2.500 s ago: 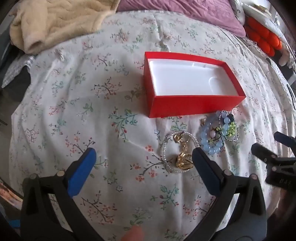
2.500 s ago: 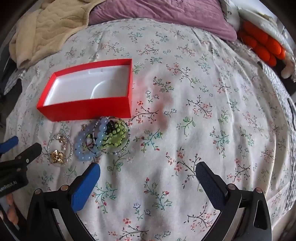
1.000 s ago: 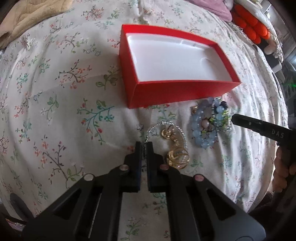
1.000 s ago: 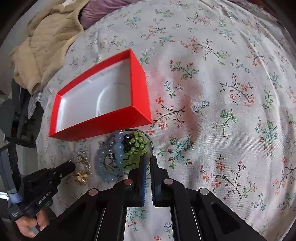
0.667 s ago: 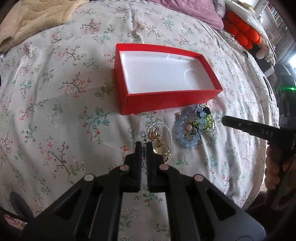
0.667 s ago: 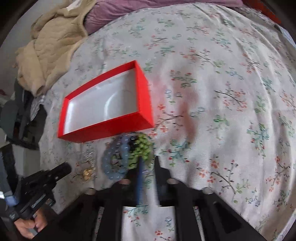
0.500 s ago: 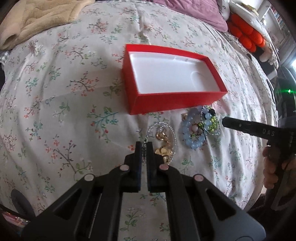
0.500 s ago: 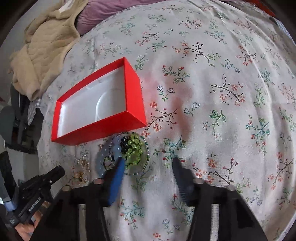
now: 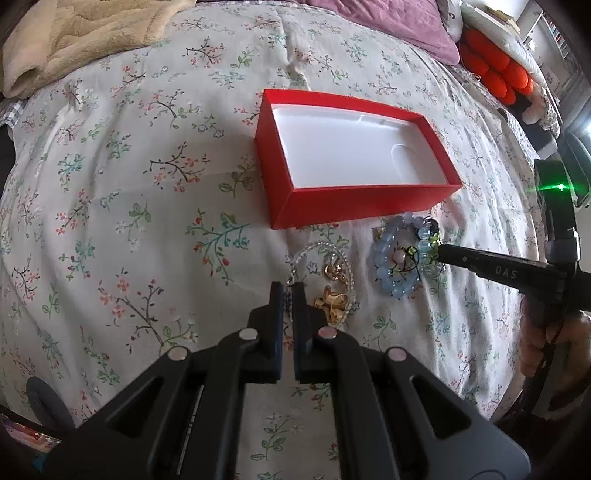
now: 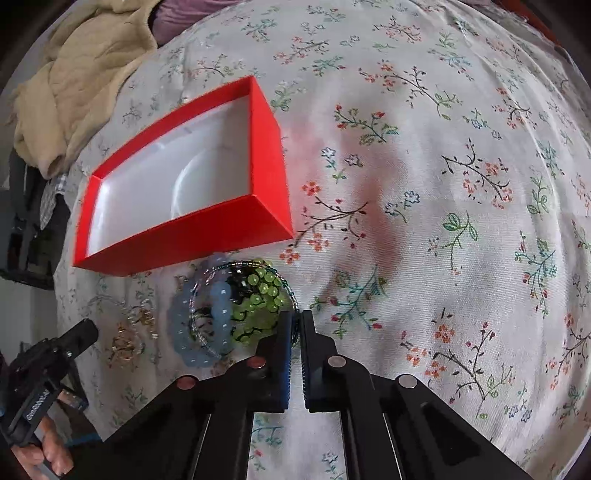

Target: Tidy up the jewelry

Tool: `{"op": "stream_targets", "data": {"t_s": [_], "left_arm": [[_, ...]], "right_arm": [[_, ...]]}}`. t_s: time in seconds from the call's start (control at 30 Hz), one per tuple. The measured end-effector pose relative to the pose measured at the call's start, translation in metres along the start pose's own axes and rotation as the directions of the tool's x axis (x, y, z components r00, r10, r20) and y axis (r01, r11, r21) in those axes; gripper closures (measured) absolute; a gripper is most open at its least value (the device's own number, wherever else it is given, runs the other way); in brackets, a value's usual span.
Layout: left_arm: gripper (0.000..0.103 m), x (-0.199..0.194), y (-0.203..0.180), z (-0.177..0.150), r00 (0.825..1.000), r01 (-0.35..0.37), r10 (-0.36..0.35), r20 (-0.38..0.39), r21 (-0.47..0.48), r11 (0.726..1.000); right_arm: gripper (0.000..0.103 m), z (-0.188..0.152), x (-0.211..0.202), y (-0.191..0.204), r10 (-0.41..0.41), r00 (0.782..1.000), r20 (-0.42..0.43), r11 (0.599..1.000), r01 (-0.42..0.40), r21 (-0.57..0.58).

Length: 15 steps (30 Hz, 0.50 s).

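Observation:
An open red box point(image 9: 354, 206) with a white inside sits on the floral bedspread; it also shows in the right wrist view point(image 10: 184, 236). In front of it lie a clear bead bracelet point(image 9: 341, 258) with gold earrings point(image 9: 332, 301) inside, a pale blue bead bracelet point(image 9: 395, 273) and green beads point(image 10: 258, 299) ringed by a thin teal bead bracelet point(image 10: 286, 286). My left gripper point(image 9: 290, 291) is shut on the clear bracelet's near edge. My right gripper point(image 10: 295, 321) is shut on the thin teal bracelet's near edge.
A beige blanket point(image 9: 74, 33) lies at the back left, a purple pillow point(image 9: 388, 22) and orange cushions point(image 9: 498, 74) at the back right. The bed drops off at the left edge point(image 10: 33, 221).
Both grippers went from open to shut and came down to the jewelry. The right one opened briefly half a second ago and has shut again on the thin bracelet.

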<state>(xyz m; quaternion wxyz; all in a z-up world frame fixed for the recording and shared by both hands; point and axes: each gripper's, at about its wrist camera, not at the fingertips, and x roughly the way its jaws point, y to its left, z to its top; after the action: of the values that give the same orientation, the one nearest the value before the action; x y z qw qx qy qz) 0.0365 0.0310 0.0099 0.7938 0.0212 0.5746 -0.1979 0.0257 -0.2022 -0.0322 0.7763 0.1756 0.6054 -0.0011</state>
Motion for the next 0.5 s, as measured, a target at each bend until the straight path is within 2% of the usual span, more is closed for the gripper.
{"op": "stream_targets", "data": {"t_s": [0.5], "left_arm": [[0.098,-0.031,-0.006,0.002,0.995,0.051,-0.051,0.084,0.004,0.999]], "right_arm": [[0.100,-0.009,-0.052,0.020,0.081,0.990,0.115,0.995,-0.073,-0.070]]}}
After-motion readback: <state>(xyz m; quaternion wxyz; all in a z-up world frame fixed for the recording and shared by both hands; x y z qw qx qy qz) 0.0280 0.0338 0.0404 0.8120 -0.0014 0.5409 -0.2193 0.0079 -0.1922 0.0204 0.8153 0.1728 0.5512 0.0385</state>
